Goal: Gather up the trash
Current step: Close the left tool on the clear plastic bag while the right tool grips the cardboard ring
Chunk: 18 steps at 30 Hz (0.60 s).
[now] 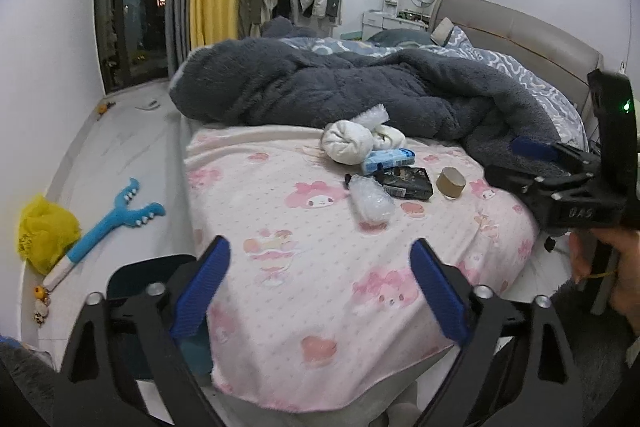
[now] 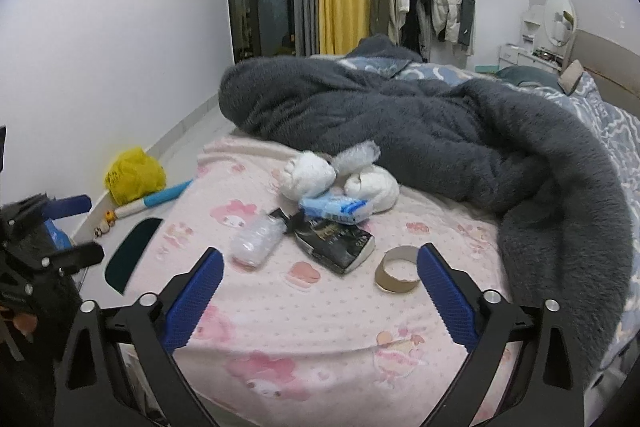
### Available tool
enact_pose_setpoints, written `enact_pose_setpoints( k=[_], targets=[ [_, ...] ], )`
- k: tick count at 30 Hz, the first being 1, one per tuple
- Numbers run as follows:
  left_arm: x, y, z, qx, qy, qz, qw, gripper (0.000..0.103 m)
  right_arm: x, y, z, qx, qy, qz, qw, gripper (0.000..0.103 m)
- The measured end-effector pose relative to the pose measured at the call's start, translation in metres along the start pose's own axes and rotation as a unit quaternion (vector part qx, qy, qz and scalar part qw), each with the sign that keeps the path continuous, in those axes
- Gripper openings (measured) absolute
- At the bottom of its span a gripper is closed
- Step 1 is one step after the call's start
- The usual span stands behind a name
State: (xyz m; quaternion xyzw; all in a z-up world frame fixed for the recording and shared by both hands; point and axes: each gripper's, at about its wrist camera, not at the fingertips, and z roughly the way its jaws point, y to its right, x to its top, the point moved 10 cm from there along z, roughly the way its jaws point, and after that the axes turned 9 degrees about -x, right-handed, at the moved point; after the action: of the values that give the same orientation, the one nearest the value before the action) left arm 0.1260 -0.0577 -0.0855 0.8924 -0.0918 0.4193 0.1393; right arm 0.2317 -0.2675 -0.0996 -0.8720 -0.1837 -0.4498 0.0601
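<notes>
Left gripper [image 1: 320, 255]: jaws stand wide apart, nothing between them, over the near end of the bed. Right gripper [image 2: 320, 265]: jaws likewise wide apart and holding nothing; its right blue pad sits just beside the tape core in that view, contact not determinable.

Trash lies in 1 loose cluster on the pink cartoon-print blanket [image 2: 320, 327], ahead of both grippers:
- Cardboard tape core [image 2: 397, 269], brown, empty ring, lying flat, nearest the right gripper.
- Black wrapper or packet [image 2: 340, 241], glossy, crumpled, with pale edge, just left of the core.
- Clear plastic bundle [image 2: 256, 241], bubble-wrap-like, wadded, left of the black packet and touching its corner.
- Blue-and-white packet [image 2: 334, 207], soft, flattened, behind the black packet.
- 2 white rolled bundles [image 2: 308, 173], paper or cloth not determinable, behind the blue packet, with a twist of clear plastic [image 2: 358, 153] between them.

Behind the cluster, a dark grey fleece cover [image 2: 440, 123] is heaped across the bed. On the floor to the left: a yellow plastic bag [image 1: 44, 231] and a blue long-handled toy [image 1: 116, 217].
</notes>
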Motion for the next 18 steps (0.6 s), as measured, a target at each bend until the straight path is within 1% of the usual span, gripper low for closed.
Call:
enact_pose_setpoints(
  k=[3, 4, 7, 9, 11, 12, 13, 18],
  targets=[
    [-0.005, 0.003, 0.017, -0.008, -0.014, -0.002, 0.9999, 0.085, -0.006, 0.008, 0.017, 0.004, -0.014, 0.002, 1.000, 0.094],
    [-0.006, 0.005, 0.023, -0.014, -0.020, -0.004, 0.9997, 0.082, -0.006, 0.009, 0.021, 0.002, -0.016, -0.003, 1.000, 0.092],
    [-0.003, 0.011, 0.037, -0.022, -0.024, 0.002, 0.9994, 0.078, -0.010, 0.013, 0.033, -0.005, -0.026, -0.020, 0.999, 0.090],
    [-0.001, 0.016, 0.046, -0.034, -0.026, 0.002, 0.9991, 0.077, -0.014, 0.020, 0.042, -0.003, -0.035, -0.017, 0.999, 0.088],
    [-0.002, 0.018, 0.057, -0.043, -0.031, -0.003, 0.9986, 0.074, -0.017, 0.028, 0.049, -0.003, -0.043, -0.009, 0.999, 0.084],
    [-0.003, 0.020, 0.063, -0.047, -0.035, -0.006, 0.9983, 0.070, -0.020, 0.033, 0.055, -0.003, -0.049, -0.004, 0.999, 0.083],
    [-0.004, 0.021, 0.069, -0.050, -0.040, -0.008, 0.9979, 0.068, -0.022, 0.037, 0.059, -0.002, -0.054, 0.000, 0.999, 0.083],
    [0.000, 0.026, 0.092, -0.060, -0.043, -0.023, 0.9970, 0.068, -0.034, 0.047, 0.078, 0.002, -0.077, 0.006, 0.997, 0.080]
  ],
)
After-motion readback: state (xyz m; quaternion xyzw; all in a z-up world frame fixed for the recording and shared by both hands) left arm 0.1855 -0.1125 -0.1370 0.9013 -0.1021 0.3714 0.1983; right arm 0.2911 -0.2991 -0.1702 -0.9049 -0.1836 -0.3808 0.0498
